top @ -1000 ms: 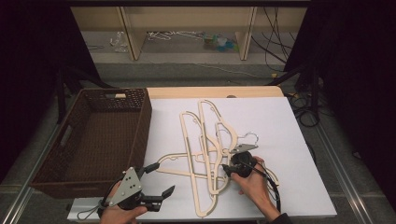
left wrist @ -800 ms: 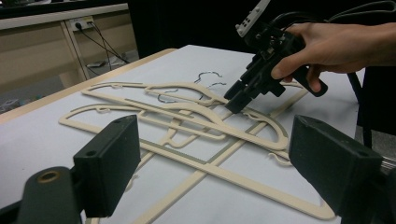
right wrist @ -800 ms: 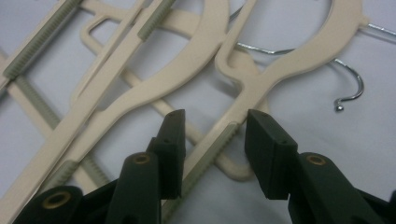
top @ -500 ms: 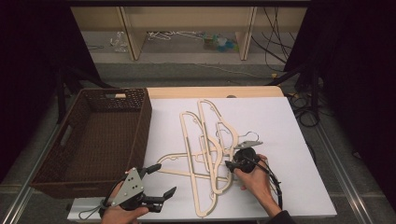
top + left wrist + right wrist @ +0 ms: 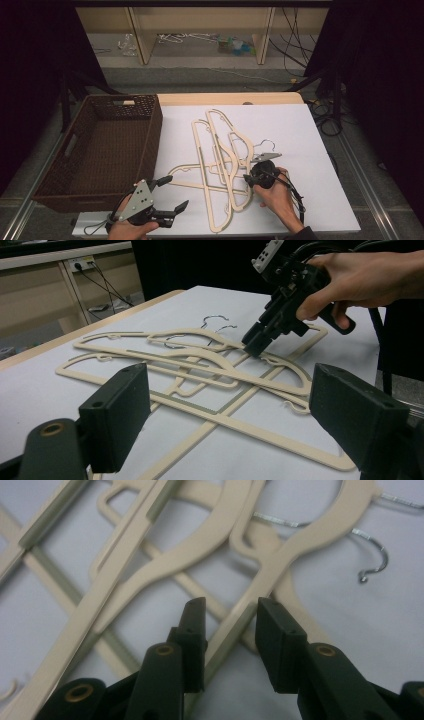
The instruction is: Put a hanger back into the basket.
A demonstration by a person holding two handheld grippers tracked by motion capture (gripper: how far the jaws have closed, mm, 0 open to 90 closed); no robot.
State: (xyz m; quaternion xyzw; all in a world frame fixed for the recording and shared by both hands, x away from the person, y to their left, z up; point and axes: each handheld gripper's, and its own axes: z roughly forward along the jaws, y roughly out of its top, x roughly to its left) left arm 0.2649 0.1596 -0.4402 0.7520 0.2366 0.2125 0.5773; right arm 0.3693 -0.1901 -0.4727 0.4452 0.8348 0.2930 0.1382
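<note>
Bright table, dark room all around

Light falls from above on the white table (image 5: 310,140), which glows pale, while the left, right and far sides sink into black. Shadows under the hangers (image 5: 220,165) are soft and thin. The high view is a bit grainy. In the left gripper view the near black jaws look blurry and big. In the right gripper view the far hangers look soft, and the metal hook (image 5: 372,560) shines.

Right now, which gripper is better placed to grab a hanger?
Right. The right gripper has been closing its jaws astride a cream plastic hanger bar; the left gripper hovers open at the table edge.
</note>
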